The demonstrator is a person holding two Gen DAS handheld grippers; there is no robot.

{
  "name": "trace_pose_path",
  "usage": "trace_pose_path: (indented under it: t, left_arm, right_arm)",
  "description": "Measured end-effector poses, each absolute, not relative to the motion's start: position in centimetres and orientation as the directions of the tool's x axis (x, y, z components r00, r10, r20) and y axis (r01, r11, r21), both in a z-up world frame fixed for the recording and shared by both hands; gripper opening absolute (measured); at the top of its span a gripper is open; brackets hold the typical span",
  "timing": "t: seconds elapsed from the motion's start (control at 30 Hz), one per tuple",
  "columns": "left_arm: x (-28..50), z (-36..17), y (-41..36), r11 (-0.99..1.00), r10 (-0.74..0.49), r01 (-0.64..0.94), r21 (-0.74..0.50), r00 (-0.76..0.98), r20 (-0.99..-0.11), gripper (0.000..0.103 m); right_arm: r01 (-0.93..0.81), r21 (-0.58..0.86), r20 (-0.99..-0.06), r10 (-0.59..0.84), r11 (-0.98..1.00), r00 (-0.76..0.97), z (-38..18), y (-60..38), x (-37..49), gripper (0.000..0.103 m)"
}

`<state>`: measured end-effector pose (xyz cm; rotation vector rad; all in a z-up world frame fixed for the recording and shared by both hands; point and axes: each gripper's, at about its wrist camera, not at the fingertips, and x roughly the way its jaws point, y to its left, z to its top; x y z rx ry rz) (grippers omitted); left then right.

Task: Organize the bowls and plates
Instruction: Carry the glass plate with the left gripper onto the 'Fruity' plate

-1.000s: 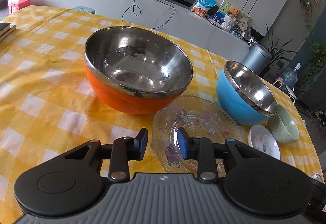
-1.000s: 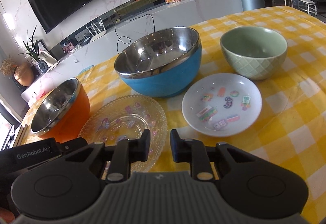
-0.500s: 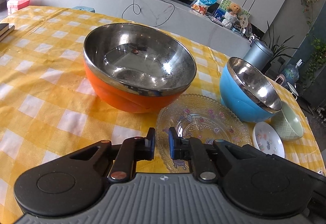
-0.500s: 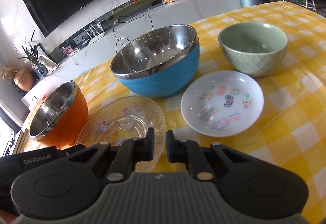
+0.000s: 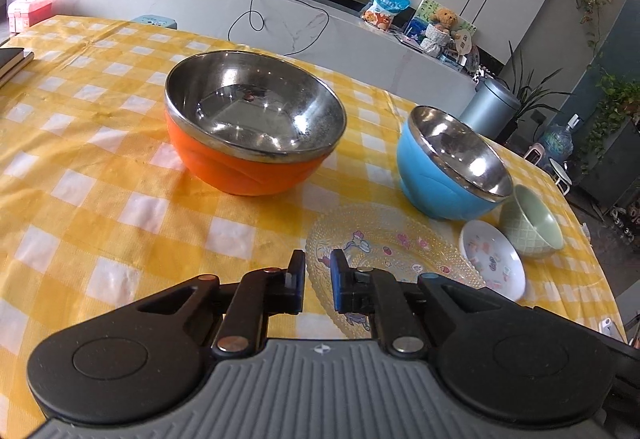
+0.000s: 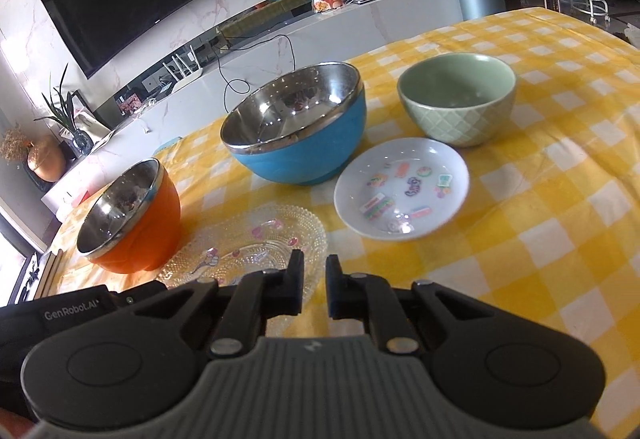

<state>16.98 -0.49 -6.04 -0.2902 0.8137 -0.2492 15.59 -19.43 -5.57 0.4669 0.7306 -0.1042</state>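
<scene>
Both tongs sit nearly shut with nothing between them: the left tongs [image 5: 317, 281] and the right tongs [image 6: 314, 285] have each just been closing on empty air, both hovering at the near edge of the glass plate [image 5: 394, 259].

Using that glass plate as the landmark: the orange bowl [image 5: 252, 127] is just beyond it to the left, the blue bowl [image 5: 448, 167] just beyond it to the right, the small white plate [image 6: 402, 189] is right beside it further right, and the green bowl [image 6: 456, 97] is past the white one. Nothing is stacked yet, all of it spread on the yellow checked surface [image 5: 100, 179].

My guess at what goes wrong: the glass plate lies flat and its beaded rim is thin and slick, so narrow tongs could skate off or shove it into the orange bowl. That cloth also looks wrinkly, so dragging anything could bunch it up and tip the little dish.

Materials: both big bowls are shiny steel inside with matte coloured shells, round and deep. The green one is glazed ceramic with a quilted diamond pattern. The white plate is shallow with cartoon stickers, and the glass one is clear with pressed dots.
</scene>
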Motion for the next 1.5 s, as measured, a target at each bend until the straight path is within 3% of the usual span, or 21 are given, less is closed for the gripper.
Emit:
trace_pose_path:
  t: [0.83,1.5]
  left_arm:
    - [8.4,-2.5,3.5,0.932,-0.301,0.090,-0.351,0.734,-0.609,0.014]
    - [6.4,-5.2,10.2,0.928,-0.226,-0.040,-0.371,0.731,-0.644,0.014]
  right_arm:
    - [0.175,0.351,-0.638,0.098,0.920,0.764,-2.3,-15.5,7.3,0.009]
    - [0.043,0.289,-0.672,0.171,0.957,0.720,-3.6,-8.6,7.9,0.007]
